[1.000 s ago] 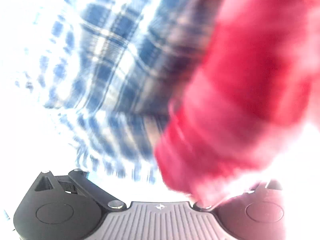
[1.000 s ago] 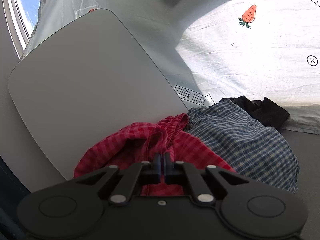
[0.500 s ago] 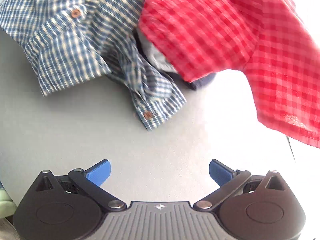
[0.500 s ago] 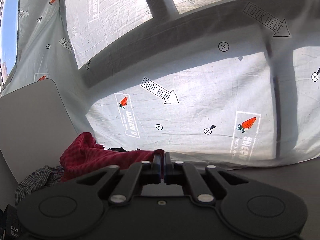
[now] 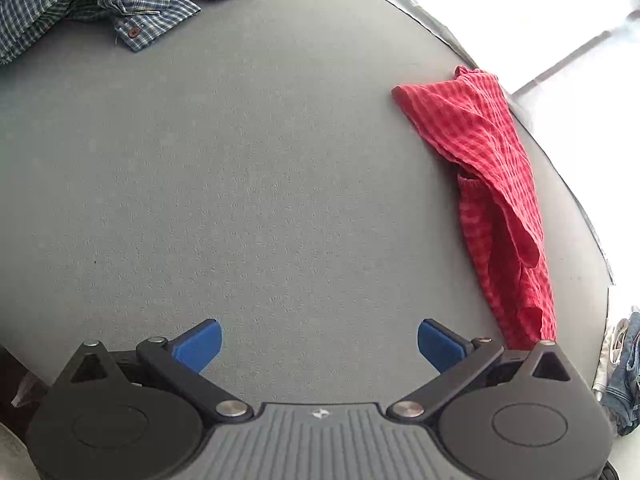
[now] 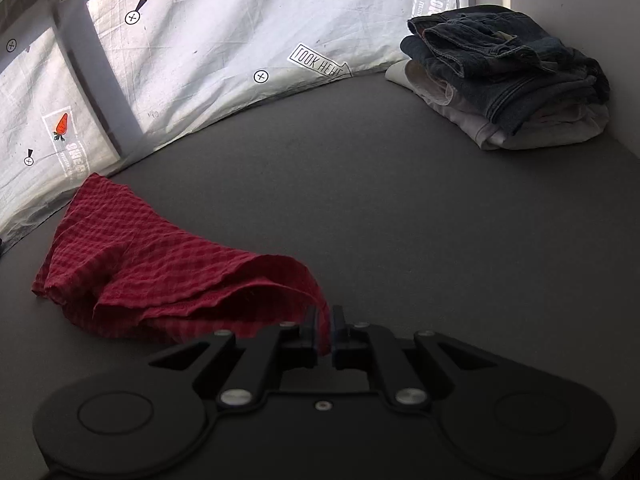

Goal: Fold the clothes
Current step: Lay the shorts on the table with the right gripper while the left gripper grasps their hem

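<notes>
The red checked cotton garment (image 6: 160, 272) lies crumpled on the grey felt tabletop (image 5: 260, 160), toward its right edge and well apart from the blue plaid shirt (image 5: 80, 8) at the far left. The right gripper (image 6: 326, 330) is pinched tight on one corner of it; the left gripper (image 5: 320, 344) hangs wide open and empty. Light, limp, and crinkly, the cloth will probably sag and bunch, so a second hold at its far loose corner looks best.

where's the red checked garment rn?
Red checked garment lies crumpled on the grey table, one corner pinched in the right gripper; in the left wrist view it runs along the table's right edge.
</notes>
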A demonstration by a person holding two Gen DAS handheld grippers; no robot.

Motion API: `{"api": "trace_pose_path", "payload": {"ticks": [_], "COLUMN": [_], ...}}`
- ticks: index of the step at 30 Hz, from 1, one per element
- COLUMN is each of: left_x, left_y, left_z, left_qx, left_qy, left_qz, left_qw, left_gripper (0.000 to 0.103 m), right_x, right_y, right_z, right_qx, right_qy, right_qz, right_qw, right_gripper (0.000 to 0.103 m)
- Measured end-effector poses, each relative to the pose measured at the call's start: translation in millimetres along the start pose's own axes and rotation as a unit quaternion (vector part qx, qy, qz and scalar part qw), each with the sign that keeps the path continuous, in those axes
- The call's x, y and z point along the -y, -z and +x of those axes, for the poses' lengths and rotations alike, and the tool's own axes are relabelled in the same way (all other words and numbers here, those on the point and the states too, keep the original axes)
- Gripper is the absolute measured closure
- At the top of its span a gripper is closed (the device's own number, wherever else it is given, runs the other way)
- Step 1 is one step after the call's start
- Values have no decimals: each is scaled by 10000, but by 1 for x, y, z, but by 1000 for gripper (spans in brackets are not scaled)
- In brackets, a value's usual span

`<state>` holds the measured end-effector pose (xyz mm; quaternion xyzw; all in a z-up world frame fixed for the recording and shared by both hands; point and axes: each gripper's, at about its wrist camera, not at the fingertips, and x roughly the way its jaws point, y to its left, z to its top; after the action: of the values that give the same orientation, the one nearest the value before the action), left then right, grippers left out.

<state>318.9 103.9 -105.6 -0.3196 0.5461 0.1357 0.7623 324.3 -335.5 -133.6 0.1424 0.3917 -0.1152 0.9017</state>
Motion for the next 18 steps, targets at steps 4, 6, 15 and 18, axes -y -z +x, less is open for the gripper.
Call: {"api": "trace_pose_path", "payload": {"ticks": [4, 6, 15, 18], "left_x": [23, 38, 63, 62], "left_y": [-12, -18, -71, -88], "left_z": [7, 10, 41, 50], "left_qx": [-18, 52, 59, 86], "left_qy": [56, 47, -34, -93], "left_qz": [153, 281, 336, 159], "left_qw": [9999, 9996, 9994, 9998], "left_gripper": [0, 0, 0, 0], "right_x": [2, 0, -36, -51], "right_y": [-6, -9, -34, -42], "right_z": [2, 7, 59, 82], "right_qx": [93, 78, -154, -303], "right_qy": [-139, -253, -467, -495], "right_qz": [35, -24, -118, -296], "right_qw": [9999, 9996, 9987, 9979], "right_gripper": [87, 83, 76, 69]}}
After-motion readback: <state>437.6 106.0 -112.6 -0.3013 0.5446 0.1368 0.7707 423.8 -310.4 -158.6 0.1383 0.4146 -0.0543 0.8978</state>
